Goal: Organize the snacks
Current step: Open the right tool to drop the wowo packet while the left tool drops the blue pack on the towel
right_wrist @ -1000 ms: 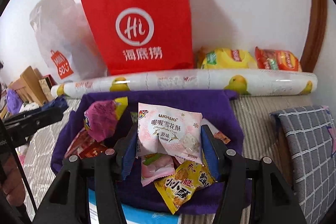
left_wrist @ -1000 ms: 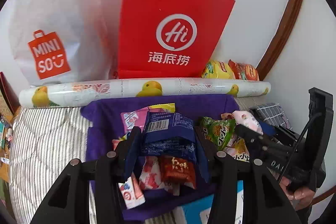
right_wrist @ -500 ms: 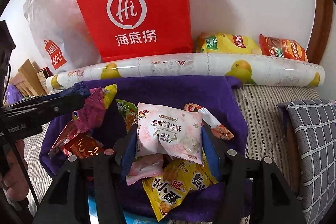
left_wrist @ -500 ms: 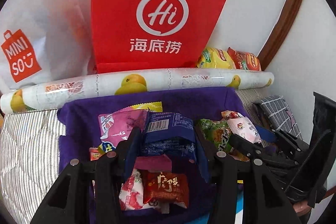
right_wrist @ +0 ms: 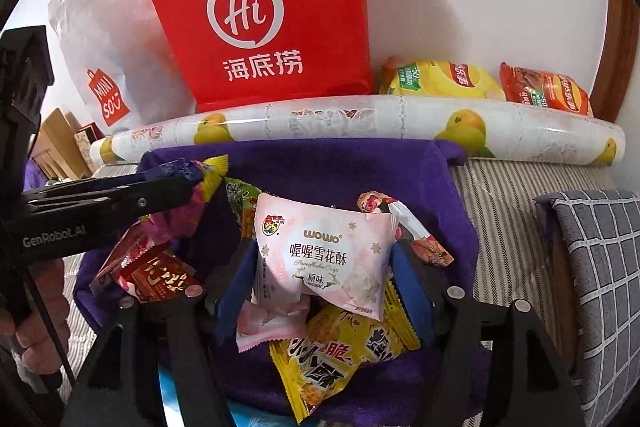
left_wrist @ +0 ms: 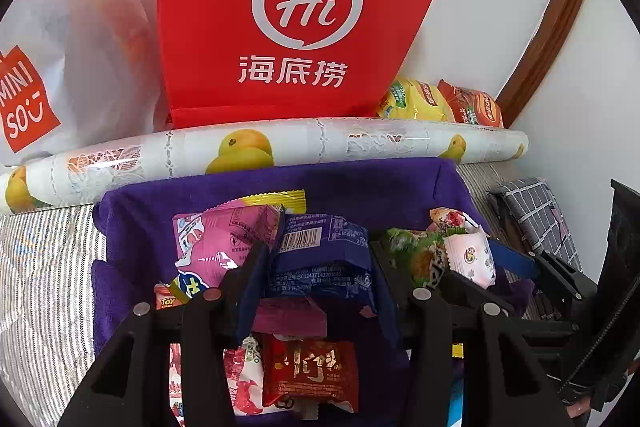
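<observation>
My left gripper [left_wrist: 320,259] is shut on a blue snack packet [left_wrist: 320,255] and holds it above a purple cloth [left_wrist: 360,183] strewn with snack packets. My right gripper [right_wrist: 324,259] is shut on a pale pink WOWO snack packet [right_wrist: 324,255] above the same cloth [right_wrist: 320,167]. A red packet [left_wrist: 310,371] and a pink packet [left_wrist: 224,231] lie under the left gripper. A yellow packet [right_wrist: 340,359] lies under the right one. The left gripper [right_wrist: 188,187] shows at the left of the right wrist view, and the right gripper [left_wrist: 480,259] at the right of the left wrist view.
A red Hi paper bag [left_wrist: 300,19] and a white Miniso bag [left_wrist: 60,67] stand against the wall behind a rolled fruit-print sheet [left_wrist: 260,151]. Yellow and orange chip bags [right_wrist: 440,79] lie at the back right. A grey checked cushion [right_wrist: 600,267] sits at the right.
Both grippers have moved forward toward the red bag, each carrying its packet; the bag looms larger. The two grippers have drawn closer together over the purple cloth.
</observation>
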`<action>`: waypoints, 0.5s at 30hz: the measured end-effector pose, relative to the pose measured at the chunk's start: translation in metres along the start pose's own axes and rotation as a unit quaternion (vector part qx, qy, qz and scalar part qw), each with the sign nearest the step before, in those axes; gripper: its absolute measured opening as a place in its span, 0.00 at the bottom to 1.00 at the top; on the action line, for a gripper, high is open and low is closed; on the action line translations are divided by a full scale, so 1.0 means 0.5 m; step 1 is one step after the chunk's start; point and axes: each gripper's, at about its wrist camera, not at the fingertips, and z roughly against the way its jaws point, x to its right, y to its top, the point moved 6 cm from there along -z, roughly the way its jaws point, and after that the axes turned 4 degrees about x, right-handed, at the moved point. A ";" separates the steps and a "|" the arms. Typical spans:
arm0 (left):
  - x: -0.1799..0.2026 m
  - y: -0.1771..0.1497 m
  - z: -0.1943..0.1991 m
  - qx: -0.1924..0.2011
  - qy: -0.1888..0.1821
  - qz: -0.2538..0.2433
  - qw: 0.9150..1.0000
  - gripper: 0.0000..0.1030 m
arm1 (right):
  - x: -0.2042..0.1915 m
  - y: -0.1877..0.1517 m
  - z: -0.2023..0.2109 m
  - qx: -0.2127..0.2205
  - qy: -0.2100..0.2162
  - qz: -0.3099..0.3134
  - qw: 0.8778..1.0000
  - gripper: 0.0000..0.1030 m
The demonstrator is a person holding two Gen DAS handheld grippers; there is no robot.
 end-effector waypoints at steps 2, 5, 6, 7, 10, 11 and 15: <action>0.002 0.000 -0.002 -0.003 -0.001 0.000 1.000 0.47 | -0.003 -0.001 0.002 0.000 0.006 -0.002 1.000 0.69; 0.001 0.001 -0.004 -0.004 0.001 0.001 1.000 0.47 | -0.006 0.001 0.009 0.008 0.004 0.002 1.000 0.71; 0.001 0.001 -0.004 -0.004 0.001 0.002 1.000 0.47 | -0.007 0.002 0.013 0.013 0.000 0.006 1.000 0.73; 0.001 0.001 -0.004 -0.003 -0.001 0.003 1.000 0.47 | -0.008 0.003 0.016 0.018 -0.003 0.009 1.000 0.76; -0.001 -0.002 -0.004 -0.003 0.000 0.004 1.000 0.48 | -0.011 0.007 0.024 0.030 -0.008 0.015 0.999 0.79; -0.001 -0.003 -0.003 -0.003 -0.001 0.004 1.000 0.49 | -0.012 0.008 0.024 0.030 -0.008 0.017 0.999 0.79; 0.001 -0.003 0.002 0.000 -0.017 0.012 1.000 0.58 | -0.013 0.006 0.021 0.026 -0.011 0.020 0.999 0.80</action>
